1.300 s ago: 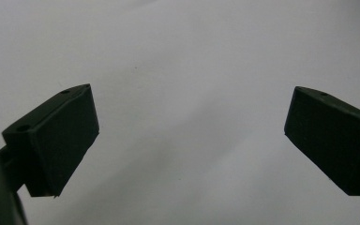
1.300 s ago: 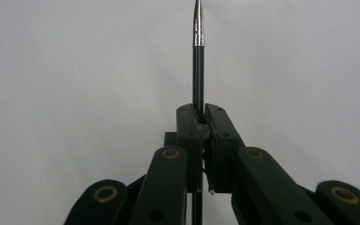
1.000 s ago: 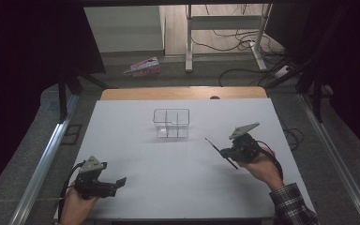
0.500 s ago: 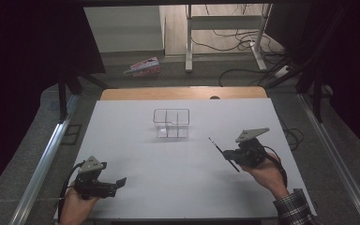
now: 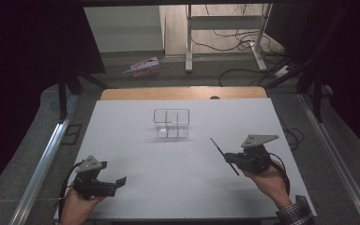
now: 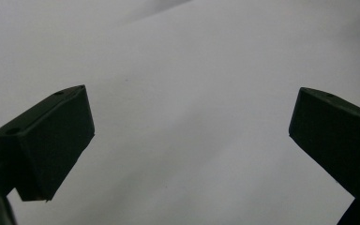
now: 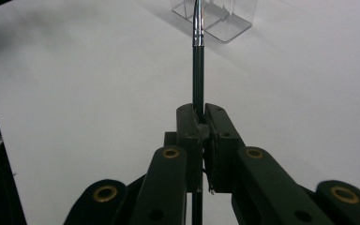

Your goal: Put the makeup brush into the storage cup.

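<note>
A clear plastic box [image 5: 171,123] with compartments stands on the white table [image 5: 178,154] toward the back middle. My right gripper [image 5: 231,159] is at the right side, shut on a thin black pen [image 5: 223,155] that sticks out toward the box. In the right gripper view the pen [image 7: 198,61] rises from between the closed jaws of my right gripper [image 7: 199,117], its silver end pointing at the clear box [image 7: 215,16]. My left gripper [image 5: 119,180] rests at the front left, open. In the left gripper view its fingers [image 6: 51,140] stand wide apart over bare table.
The wooden edge [image 5: 183,93] of another table shows behind the white one. A pink packet [image 5: 143,66] lies on the floor beyond, near metal stand legs [image 5: 190,42] and cables. Metal rails run along both table sides.
My right hand has drifted to the right and slightly toward the front edge, carrying the pen with it. The left gripper has stayed in place.
</note>
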Action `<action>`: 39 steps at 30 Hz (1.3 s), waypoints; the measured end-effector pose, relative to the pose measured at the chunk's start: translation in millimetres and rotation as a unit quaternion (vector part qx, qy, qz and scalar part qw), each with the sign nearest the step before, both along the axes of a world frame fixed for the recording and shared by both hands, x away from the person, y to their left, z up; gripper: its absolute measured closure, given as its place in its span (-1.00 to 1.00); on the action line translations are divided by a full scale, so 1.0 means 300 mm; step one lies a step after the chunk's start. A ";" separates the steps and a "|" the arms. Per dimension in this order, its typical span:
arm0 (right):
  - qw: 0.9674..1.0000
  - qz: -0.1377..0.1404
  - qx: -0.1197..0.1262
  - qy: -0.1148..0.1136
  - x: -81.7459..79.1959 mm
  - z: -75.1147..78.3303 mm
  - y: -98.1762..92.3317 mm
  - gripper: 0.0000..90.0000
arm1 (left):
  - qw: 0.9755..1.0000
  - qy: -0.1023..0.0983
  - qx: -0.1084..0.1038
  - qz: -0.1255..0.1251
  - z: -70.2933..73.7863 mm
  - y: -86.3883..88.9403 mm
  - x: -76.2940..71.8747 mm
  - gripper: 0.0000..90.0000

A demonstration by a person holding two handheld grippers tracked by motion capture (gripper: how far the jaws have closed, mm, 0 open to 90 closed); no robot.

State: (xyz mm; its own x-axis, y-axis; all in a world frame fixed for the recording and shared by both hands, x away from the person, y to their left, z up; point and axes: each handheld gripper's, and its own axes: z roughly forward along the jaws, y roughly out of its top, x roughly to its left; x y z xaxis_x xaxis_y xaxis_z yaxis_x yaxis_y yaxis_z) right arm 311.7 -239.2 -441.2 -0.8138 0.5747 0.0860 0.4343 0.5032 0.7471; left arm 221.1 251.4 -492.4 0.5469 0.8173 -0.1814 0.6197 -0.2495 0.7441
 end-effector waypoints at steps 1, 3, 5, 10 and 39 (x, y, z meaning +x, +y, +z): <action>1.000 -0.002 0.004 0.002 -0.006 0.001 0.001 0.89 | 1.000 -0.001 -0.003 -0.002 0.001 0.001 0.001 -0.98; 1.000 -0.002 0.005 -0.003 -0.016 0.003 0.000 0.89 | 1.000 0.000 -0.011 -0.001 0.005 0.000 0.001 -0.98; 1.000 -0.004 0.008 -0.003 -0.025 0.006 -0.002 0.89 | 1.000 0.000 -0.019 0.000 0.008 0.000 0.002 -0.98; 1.000 -0.005 0.022 -0.005 -0.042 0.012 -0.003 0.89 | 0.999 -0.002 -0.041 -0.007 0.017 -0.008 0.007 -0.97; 0.996 0.021 0.084 -0.005 -0.074 0.016 0.096 0.89 | 0.988 -0.028 -0.121 -0.090 0.090 -0.175 0.101 -0.92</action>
